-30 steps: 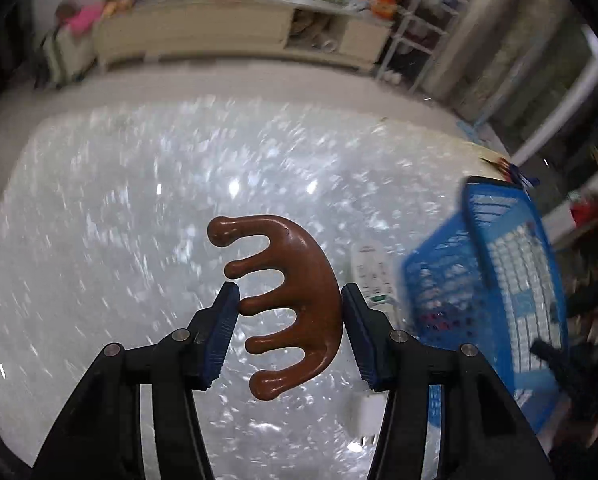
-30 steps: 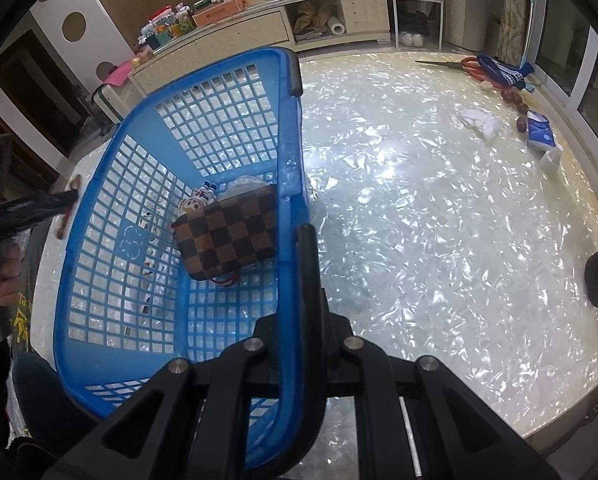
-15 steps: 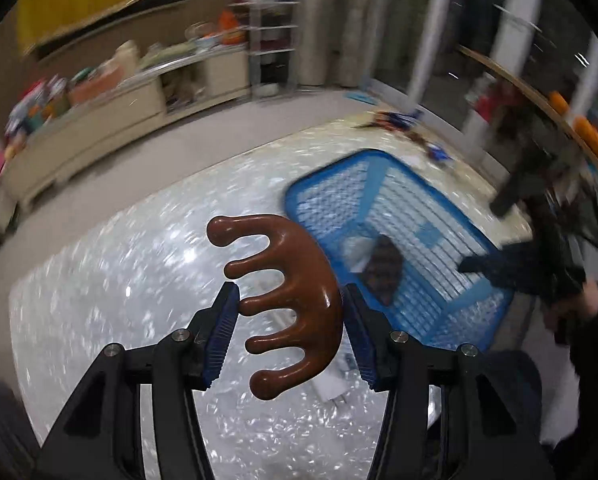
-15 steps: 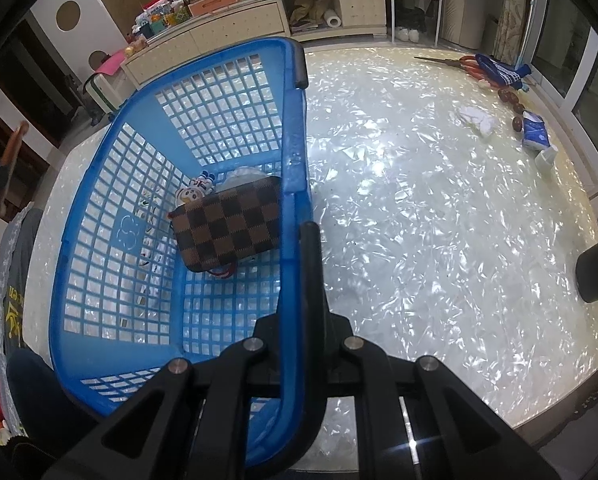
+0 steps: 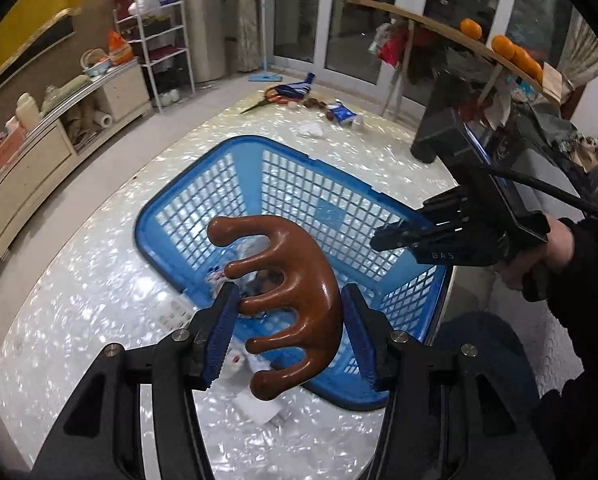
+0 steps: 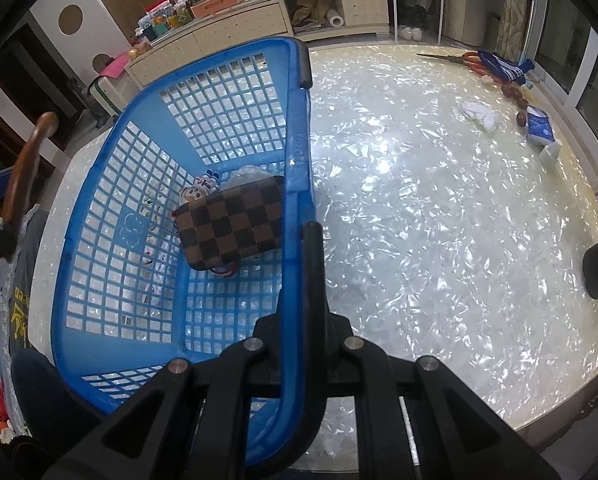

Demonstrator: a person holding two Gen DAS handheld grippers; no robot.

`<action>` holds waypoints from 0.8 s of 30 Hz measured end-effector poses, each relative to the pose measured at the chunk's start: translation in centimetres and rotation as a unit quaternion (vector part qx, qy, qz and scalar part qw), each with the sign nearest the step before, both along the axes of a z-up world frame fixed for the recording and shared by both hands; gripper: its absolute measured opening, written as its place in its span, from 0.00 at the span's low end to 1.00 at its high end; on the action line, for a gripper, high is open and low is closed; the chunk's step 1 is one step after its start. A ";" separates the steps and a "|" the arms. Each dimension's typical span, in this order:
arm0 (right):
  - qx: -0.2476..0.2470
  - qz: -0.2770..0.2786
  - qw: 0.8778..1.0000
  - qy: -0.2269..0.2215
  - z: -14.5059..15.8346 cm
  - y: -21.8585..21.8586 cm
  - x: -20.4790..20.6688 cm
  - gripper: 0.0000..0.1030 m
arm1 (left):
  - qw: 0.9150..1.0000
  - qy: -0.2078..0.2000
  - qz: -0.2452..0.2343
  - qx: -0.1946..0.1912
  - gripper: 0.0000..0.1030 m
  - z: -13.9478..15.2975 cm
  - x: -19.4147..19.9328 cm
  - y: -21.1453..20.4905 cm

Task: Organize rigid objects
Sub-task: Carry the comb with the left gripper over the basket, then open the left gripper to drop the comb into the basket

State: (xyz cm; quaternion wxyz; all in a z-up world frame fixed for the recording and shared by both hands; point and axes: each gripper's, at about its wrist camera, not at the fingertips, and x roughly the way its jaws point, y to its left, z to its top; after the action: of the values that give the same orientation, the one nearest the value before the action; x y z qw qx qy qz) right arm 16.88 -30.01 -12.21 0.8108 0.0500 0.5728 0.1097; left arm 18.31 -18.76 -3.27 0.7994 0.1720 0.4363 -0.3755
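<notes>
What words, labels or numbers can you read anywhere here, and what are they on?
"BAS": pale letters on the black body of the right gripper, left wrist view.
Embossed emblem on the blue basket wall: a shape, no letters readable.
Yellow print on the dark cloth at the left edge: too distorted to read.
Packaging on the far cabinet: too small.

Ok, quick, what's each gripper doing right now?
Left gripper: shut on the brown wooden massager, above the blue basket.
Right gripper: shut on the basket's rim.

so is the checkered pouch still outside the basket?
No, the checkered pouch lies inside the blue basket, on its grid floor beside a small figurine.
</notes>
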 end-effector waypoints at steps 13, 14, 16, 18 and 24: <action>0.018 -0.003 1.000 -0.007 -0.1 -0.7 0.1 0.09 | 0.998 0.039 -0.039 0.031 0.55 -5.0 3.0 -4.4; 0.020 -0.003 1.000 -0.008 -0.1 -0.7 0.0 0.09 | 0.998 0.043 -0.039 0.034 0.55 -5.4 3.2 -4.6; 0.022 -0.005 1.000 -0.009 -0.1 -0.7 0.1 0.09 | 0.997 0.048 -0.037 0.045 0.55 -6.3 3.6 -5.1; 0.023 -0.004 1.000 -0.009 0.0 -0.6 0.0 0.09 | 0.996 0.057 -0.040 0.058 0.55 -7.0 3.9 -5.6; 0.025 -0.004 1.000 -0.011 -0.1 -0.7 -0.1 0.09 | 0.990 0.056 -0.063 0.114 0.55 -8.3 4.3 -7.3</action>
State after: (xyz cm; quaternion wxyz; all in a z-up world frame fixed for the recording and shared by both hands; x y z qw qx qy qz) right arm 16.77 -30.70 -12.26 0.8162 0.0714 0.5605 0.1210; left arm 22.62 -26.11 -11.59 0.7235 0.2676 0.5088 -0.3823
